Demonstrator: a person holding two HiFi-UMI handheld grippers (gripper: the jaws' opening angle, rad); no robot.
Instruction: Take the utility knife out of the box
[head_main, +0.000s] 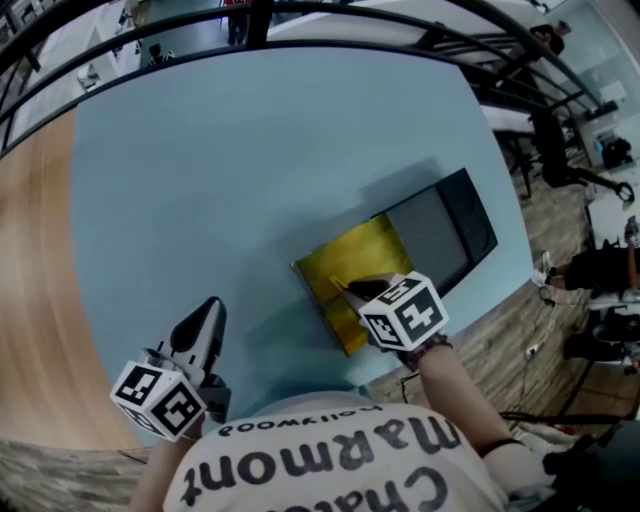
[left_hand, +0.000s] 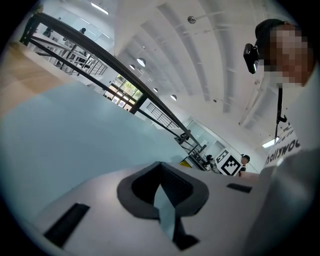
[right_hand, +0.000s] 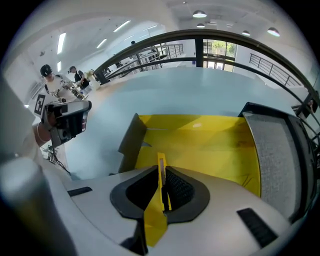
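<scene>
The open box (head_main: 352, 262) — yellow tray, grey foam-lined lid (head_main: 432, 232) folded back — lies just beneath the right gripper (right_hand: 162, 170), which points steeply down, clamped on the slim yellow utility knife (right_hand: 155, 220). The left gripper (left_hand: 161, 167) — nearly level, well apart — has its jaws together, empty.
</scene>
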